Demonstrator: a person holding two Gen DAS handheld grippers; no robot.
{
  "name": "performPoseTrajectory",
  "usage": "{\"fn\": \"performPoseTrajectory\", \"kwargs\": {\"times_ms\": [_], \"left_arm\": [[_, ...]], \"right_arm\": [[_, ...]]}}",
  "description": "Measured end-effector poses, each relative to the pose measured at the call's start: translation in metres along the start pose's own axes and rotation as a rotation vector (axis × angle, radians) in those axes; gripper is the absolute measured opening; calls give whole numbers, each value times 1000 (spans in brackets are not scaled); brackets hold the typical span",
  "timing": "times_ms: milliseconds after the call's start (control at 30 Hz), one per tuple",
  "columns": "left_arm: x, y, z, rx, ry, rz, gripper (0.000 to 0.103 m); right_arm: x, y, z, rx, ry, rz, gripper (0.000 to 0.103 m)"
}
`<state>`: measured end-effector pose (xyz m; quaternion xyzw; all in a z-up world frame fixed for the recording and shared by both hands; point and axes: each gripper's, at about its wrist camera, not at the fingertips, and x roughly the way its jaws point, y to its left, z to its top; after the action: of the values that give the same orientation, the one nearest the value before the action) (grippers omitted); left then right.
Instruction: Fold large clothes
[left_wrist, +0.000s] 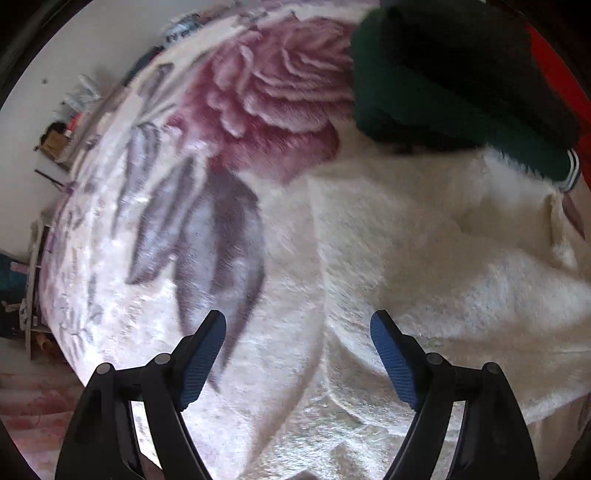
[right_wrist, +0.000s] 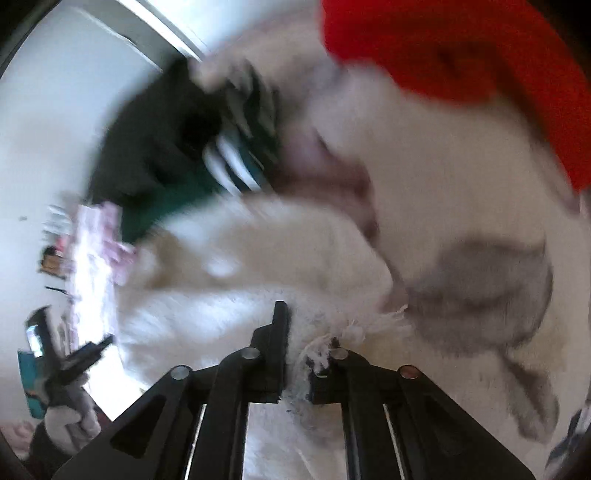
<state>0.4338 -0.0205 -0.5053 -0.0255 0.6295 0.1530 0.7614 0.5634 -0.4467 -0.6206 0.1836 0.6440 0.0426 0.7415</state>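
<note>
A fluffy cream-white garment (left_wrist: 424, 240) lies spread on a floral blanket (left_wrist: 221, 147) that covers a bed. My left gripper (left_wrist: 298, 354) is open and empty, hovering just above the garment's left edge. In the right wrist view my right gripper (right_wrist: 301, 354) is shut on the white garment (right_wrist: 258, 258), with a fringed edge (right_wrist: 354, 328) bunched between the fingers. The right wrist view is blurred by motion. The left gripper also shows there at the far left (right_wrist: 81, 354).
A dark green folded garment (left_wrist: 443, 85) with white-striped cuff lies at the blanket's far right. A red garment (right_wrist: 461, 55) lies beyond it. A white wall and cluttered shelf (left_wrist: 62, 136) stand at the left, with the floor below.
</note>
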Motion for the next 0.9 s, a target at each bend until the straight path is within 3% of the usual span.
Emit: {"fn": "performPoseTrajectory", "kwargs": {"times_ms": [33, 67, 100, 133, 167, 200, 300, 367, 467, 500, 533, 567, 600, 667, 733, 767, 800, 867, 900], "left_arm": [[6, -5, -1, 25, 13, -14, 79], [11, -12, -3, 58, 19, -10, 79], [17, -19, -4, 94, 15, 0, 73], [20, -23, -4, 113, 13, -4, 56], [27, -28, -5, 137, 14, -22, 43], [30, -31, -5, 154, 16, -39, 22], [37, -41, -6, 245, -15, -2, 13], [40, -37, -6, 244, -13, -11, 12], [47, -23, -1, 203, 13, -32, 12], [49, -19, 1, 189, 22, -38, 12], [51, -17, 4, 181, 34, -35, 12], [52, -15, 5, 174, 35, -31, 12], [53, -13, 6, 163, 40, -31, 12], [49, -9, 10, 132, 54, -35, 14], [38, -4, 13, 100, 58, -29, 15], [28, 0, 13, 80, 54, 8, 15], [21, 3, 13, 64, 45, 40, 16], [5, 13, 10, 3, 26, 81, 38], [-1, 18, 6, -29, 16, 91, 60]], "right_arm": [[-1, -7, -2, 28, -5, -3, 19], [-9, -16, -6, 66, -36, 11, 35], [-19, -25, -9, 106, -73, 21, 57], [-27, -33, -13, 138, -98, 27, 64], [-37, -43, -18, 184, -125, 43, 67], [-42, -52, -23, 223, -131, 61, 67], [-41, -74, -37, 329, -83, 144, 67], [-32, -75, -44, 343, -33, 171, 67], [-18, -59, -45, 261, -2, 181, 67], [-13, -52, -42, 231, -4, 184, 60], [-8, -45, -39, 189, -25, 153, 46], [0, -36, -33, 137, -29, 61, 21], [6, -35, -27, 118, -22, -2, 21], [5, -40, -12, 163, -17, 19, 21], [-7, -48, 0, 223, -11, 100, 22], [-18, -53, 7, 240, -30, 124, 33], [-25, -56, 13, 249, -39, 135, 57], [-24, -65, 27, 266, -26, 156, 74], [-16, -69, 35, 263, 3, 160, 74]]}}
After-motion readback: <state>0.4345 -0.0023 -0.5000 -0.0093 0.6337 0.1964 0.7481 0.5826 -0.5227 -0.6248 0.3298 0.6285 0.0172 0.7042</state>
